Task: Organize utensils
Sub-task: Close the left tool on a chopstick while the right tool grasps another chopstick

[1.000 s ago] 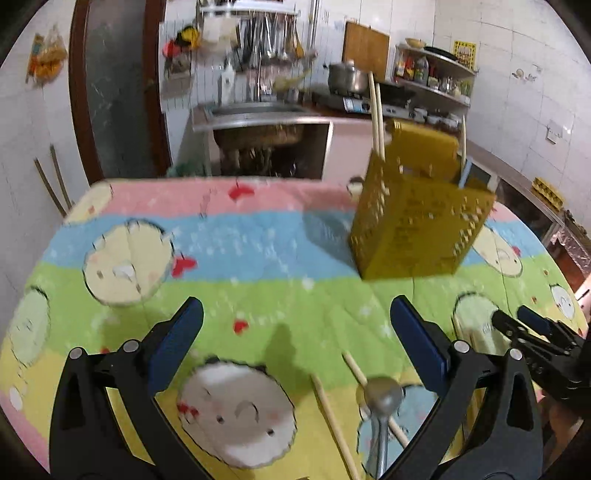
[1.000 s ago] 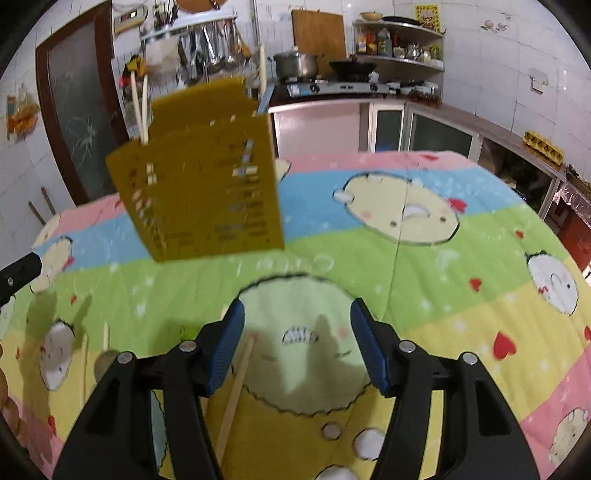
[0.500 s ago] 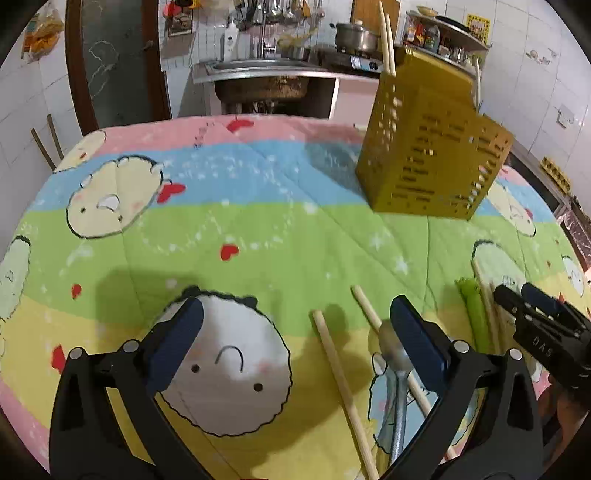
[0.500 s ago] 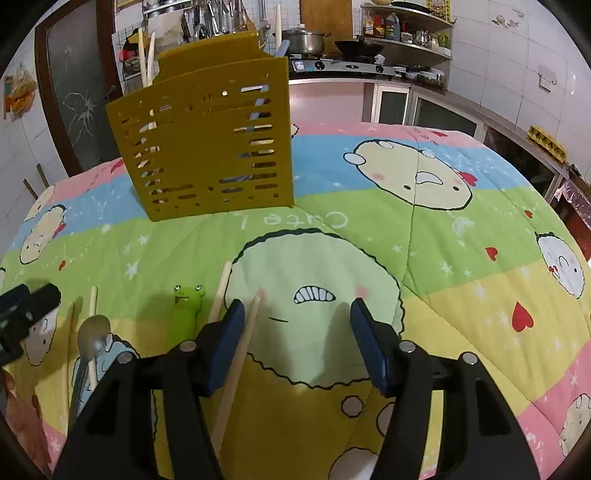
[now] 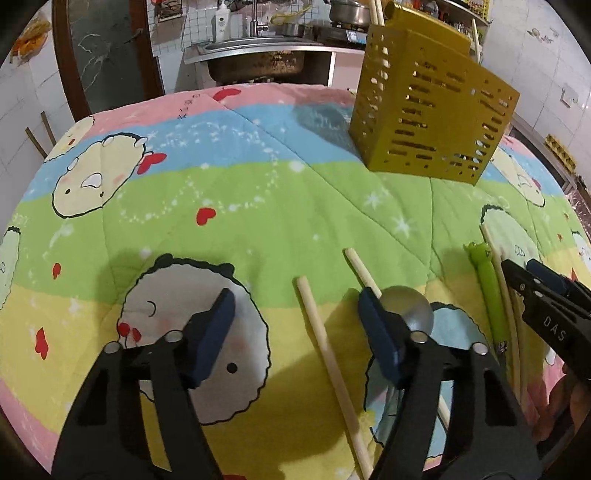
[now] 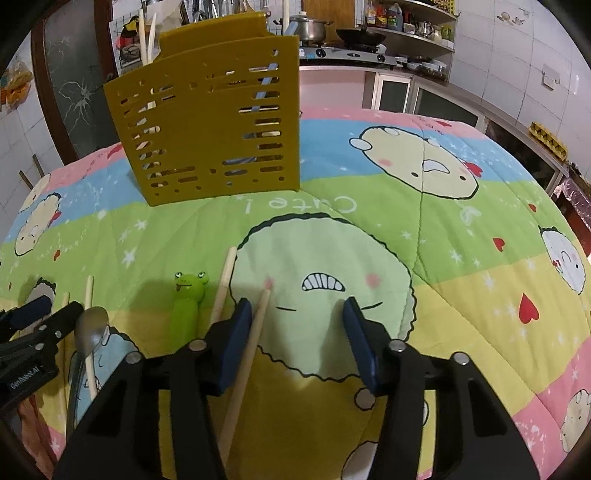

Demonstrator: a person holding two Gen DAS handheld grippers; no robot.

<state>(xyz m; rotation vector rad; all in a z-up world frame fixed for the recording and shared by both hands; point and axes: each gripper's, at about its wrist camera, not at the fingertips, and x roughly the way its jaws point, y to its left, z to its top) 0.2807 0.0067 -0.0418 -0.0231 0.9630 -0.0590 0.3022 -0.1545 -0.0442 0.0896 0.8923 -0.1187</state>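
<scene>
Here, both grippers are seen partly open, jaws just narrowed: the left gripper [image 5: 295, 325] straddles one chopstick [image 5: 328, 365], the right gripper [image 6: 295, 328] another chopstick [image 6: 243, 365], ungripped on the quilt [image 6: 461, 295]. Light, stiff, slippery sticks are judged best pinched mid-shaft.

A mustard-yellow slotted utensil holder [image 6: 210, 125] stood upright in the upper left of the right wrist frame, on the colourful cartoon-printed quilt. Pale chopsticks [image 6: 146, 35] and a blue-handled utensil [image 6: 264, 83] stuck up inside it. Below it, in the lower left of the frame, loose utensils lay flat on the quilt: a metal spoon [image 6: 90, 330] with its bowl facing up, a green frog-headed utensil [image 6: 188, 301] beside it, and two wooden chopsticks [image 6: 245, 363] just right of the frog, roughly parallel. In the left wrist frame two more wooden chopsticks [image 5: 332, 365] lay near the lower centre, one passing under the spoon's bowl [image 5: 410, 308].
</scene>
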